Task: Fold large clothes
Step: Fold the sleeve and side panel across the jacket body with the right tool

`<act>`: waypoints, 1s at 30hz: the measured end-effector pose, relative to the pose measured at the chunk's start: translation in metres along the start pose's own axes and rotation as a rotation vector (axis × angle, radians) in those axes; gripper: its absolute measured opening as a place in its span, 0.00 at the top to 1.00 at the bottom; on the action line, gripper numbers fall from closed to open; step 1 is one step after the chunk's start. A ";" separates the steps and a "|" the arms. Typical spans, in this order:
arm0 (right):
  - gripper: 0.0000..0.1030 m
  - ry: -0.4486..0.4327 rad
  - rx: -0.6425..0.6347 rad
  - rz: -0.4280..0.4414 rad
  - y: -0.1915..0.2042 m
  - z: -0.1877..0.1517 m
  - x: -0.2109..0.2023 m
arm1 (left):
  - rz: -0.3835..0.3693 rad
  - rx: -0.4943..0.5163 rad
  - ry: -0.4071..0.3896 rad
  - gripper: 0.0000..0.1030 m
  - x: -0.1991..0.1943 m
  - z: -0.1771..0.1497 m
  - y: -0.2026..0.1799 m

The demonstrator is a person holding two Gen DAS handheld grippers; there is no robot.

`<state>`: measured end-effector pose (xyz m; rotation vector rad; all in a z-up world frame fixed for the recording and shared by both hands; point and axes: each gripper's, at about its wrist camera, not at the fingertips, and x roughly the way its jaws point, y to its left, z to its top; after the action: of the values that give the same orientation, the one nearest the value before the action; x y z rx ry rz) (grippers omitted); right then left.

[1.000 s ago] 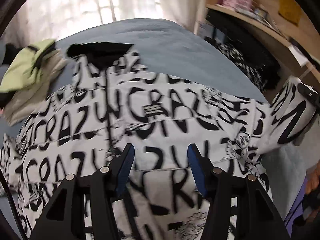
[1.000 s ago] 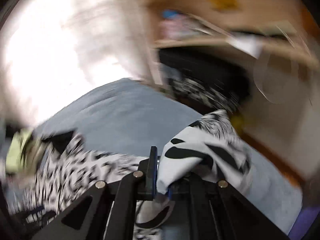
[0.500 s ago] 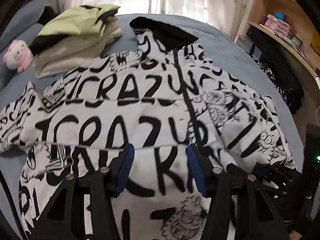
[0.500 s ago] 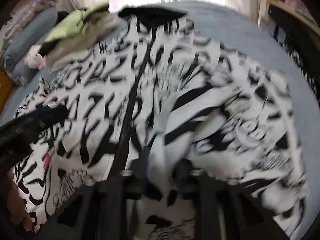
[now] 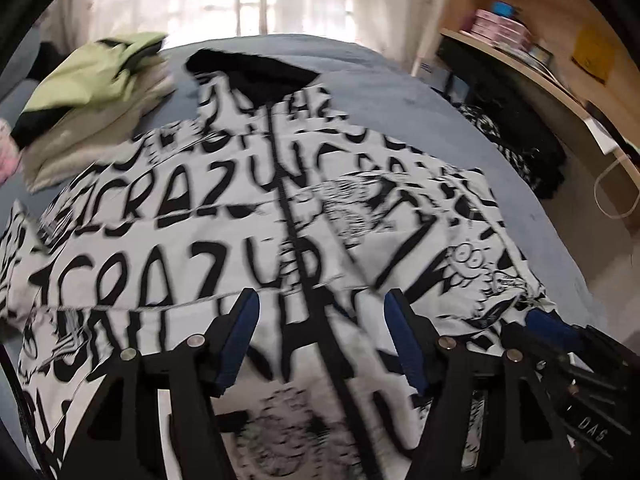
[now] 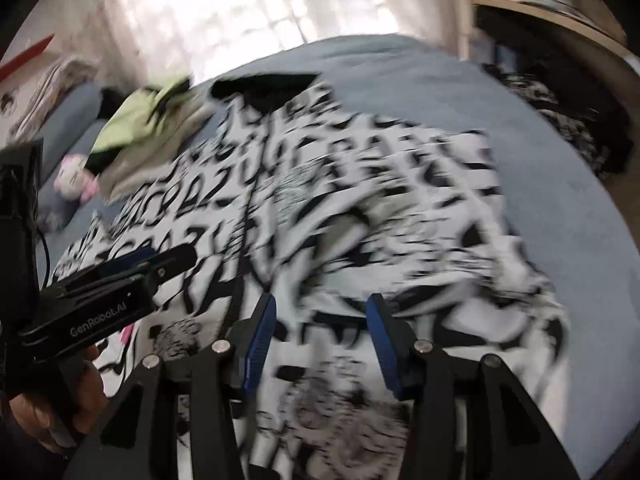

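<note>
Lying below hand-held gripper (image 5: 320, 336): jacket (image 5: 168, 248).

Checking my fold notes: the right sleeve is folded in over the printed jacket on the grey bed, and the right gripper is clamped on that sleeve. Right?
Not quite. The right gripper is open, its jaws just widened, nothing between them, as the right wrist view shows. The sleeve does lie folded over the jacket on the grey bed.

Left gripper (image 5: 320, 336): you aim it steeply down; its jaws stand apart, have just been opening wider, and nothing sits between the blue pads (image 5: 236, 340).
Right gripper (image 6: 320, 340): you tilt it steeply down too; its jaws have just been opening and grip nothing.
Left hand (image 6: 52, 412): your fingers wrap the left gripper's handle.
</note>
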<state>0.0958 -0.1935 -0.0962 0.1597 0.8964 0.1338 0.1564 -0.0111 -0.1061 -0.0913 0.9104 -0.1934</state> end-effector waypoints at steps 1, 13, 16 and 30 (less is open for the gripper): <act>0.54 -0.006 0.021 -0.020 -0.008 0.000 -0.001 | -0.001 0.015 0.006 0.38 0.003 0.003 -0.008; 0.54 0.042 0.192 -0.065 -0.081 -0.024 0.018 | 0.069 0.204 0.161 0.35 0.079 0.021 -0.099; 0.54 0.043 0.192 -0.058 -0.083 -0.027 0.021 | 0.125 0.274 0.191 0.34 0.095 0.019 -0.118; 0.54 0.040 0.205 -0.049 -0.085 -0.033 0.028 | 0.143 0.233 0.069 0.93 0.080 0.066 -0.097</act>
<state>0.0913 -0.2686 -0.1540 0.3266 0.9521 -0.0009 0.2438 -0.1224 -0.1122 0.1972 0.9531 -0.1697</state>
